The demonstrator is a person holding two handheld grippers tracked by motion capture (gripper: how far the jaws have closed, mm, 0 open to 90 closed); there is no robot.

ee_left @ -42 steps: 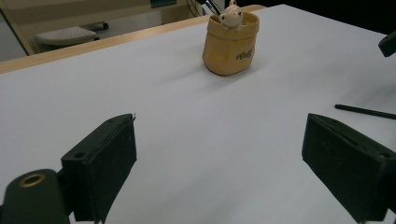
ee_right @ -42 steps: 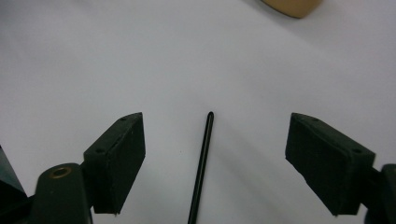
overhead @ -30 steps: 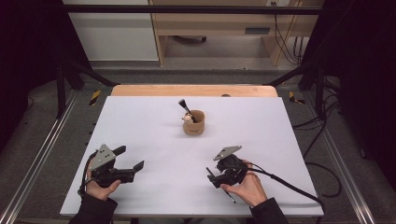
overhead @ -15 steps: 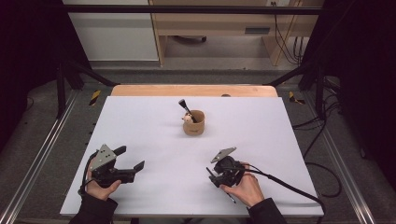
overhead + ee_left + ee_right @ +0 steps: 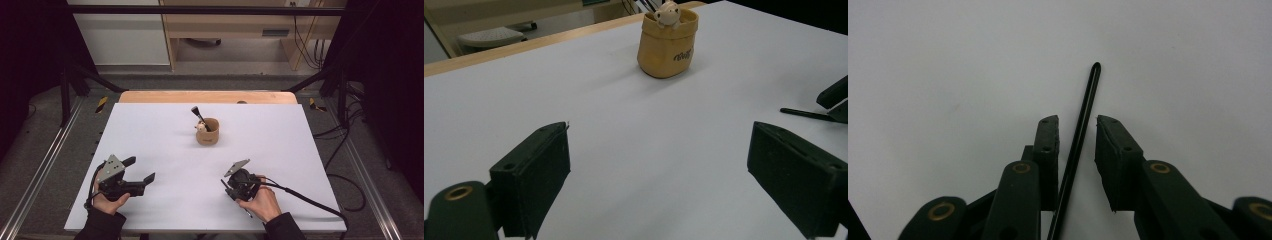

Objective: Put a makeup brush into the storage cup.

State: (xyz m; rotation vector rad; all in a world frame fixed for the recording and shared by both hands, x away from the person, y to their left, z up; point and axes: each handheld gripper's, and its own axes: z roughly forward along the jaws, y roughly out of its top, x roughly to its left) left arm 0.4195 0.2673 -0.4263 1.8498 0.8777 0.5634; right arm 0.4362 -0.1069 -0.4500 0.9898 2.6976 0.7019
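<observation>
High view: right gripper [image 5: 231, 184] low on the white table [image 5: 300, 150], near edge; left gripper [image 5: 142, 172] wide open, empty.
Left gripper view: tan cup [image 5: 667, 44] far ahead.
Right gripper view: jaws have just been closing around thin black stick [image 5: 1080, 135] lying between them; pads not yet pressing, small gap.

Illumination: even and soft from overhead; the white table [image 5: 160, 140] is bright, the surrounding room dark.
Shadows: faint, short, lying close under the left gripper [image 5: 134, 172] and right gripper [image 5: 226, 186].
Glare: mild sheen on the table beyond the tan cup [image 5: 666, 45] in the left gripper view.
Focus: near jaws soft in both gripper views; thin black stick [image 5: 1079, 142] fairly sharp.
Resolution: high view coarse, grainy.
</observation>
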